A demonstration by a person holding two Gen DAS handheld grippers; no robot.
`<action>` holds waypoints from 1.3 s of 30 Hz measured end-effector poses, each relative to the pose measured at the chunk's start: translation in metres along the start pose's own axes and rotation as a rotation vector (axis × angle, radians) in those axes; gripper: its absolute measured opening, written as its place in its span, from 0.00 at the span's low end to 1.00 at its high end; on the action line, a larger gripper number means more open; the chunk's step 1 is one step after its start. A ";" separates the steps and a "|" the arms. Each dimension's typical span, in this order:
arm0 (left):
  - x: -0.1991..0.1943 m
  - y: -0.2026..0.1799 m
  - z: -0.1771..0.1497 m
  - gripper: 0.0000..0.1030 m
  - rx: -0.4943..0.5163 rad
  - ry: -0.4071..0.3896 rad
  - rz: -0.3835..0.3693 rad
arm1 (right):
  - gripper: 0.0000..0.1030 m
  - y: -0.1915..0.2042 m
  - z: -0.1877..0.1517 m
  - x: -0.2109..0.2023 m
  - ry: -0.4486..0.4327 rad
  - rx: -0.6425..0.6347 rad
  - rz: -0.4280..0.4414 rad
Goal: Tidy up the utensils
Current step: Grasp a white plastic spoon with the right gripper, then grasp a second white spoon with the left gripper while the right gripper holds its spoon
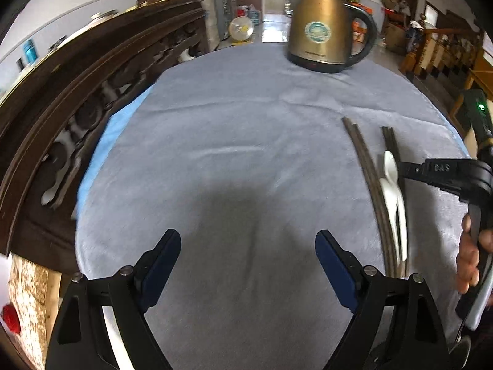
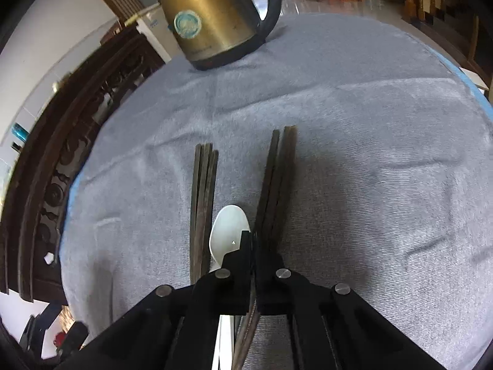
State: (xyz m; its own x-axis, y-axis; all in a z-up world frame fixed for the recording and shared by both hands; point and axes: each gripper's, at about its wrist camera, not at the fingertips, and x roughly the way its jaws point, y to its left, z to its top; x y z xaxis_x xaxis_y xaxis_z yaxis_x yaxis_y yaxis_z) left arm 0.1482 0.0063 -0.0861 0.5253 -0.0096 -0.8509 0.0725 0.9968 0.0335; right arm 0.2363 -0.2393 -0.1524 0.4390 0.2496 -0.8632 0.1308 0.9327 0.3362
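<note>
Open cloth [image 1: 215, 129]: wide bare stretch, left and middle.
Blocking: kettle [image 1: 323, 30] at far edge; chopsticks [image 2: 201, 209] flank spoon [image 2: 229, 231] closely.

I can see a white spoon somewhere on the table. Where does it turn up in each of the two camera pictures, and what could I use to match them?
Left wrist view: the white spoon lies at the right, between two bundles of dark chopsticks, next to the right tool.
Right wrist view: the white spoon is low in the centre, partly hidden behind the tool's closed fingers.
Shared landmark: the brass kettle at the far end of the table.
</note>
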 end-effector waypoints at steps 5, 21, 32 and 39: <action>0.016 -0.025 0.015 0.86 0.054 0.024 -0.009 | 0.05 -0.015 -0.007 -0.015 -0.029 0.019 0.086; 0.022 -0.017 0.004 0.86 0.005 0.060 -0.001 | 0.31 0.024 0.018 0.015 0.016 -0.141 0.004; 0.021 -0.057 0.018 0.86 0.126 0.040 -0.133 | 0.30 -0.020 0.001 -0.020 -0.046 -0.076 0.003; 0.040 -0.113 0.034 0.80 0.292 0.049 -0.257 | 0.30 -0.042 -0.013 -0.032 -0.054 -0.086 -0.084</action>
State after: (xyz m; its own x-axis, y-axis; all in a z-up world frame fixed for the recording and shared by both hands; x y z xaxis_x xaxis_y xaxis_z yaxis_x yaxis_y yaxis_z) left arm 0.1898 -0.1099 -0.1055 0.4177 -0.2456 -0.8748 0.4386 0.8977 -0.0426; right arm 0.2048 -0.2827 -0.1439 0.4775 0.1568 -0.8645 0.0941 0.9692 0.2278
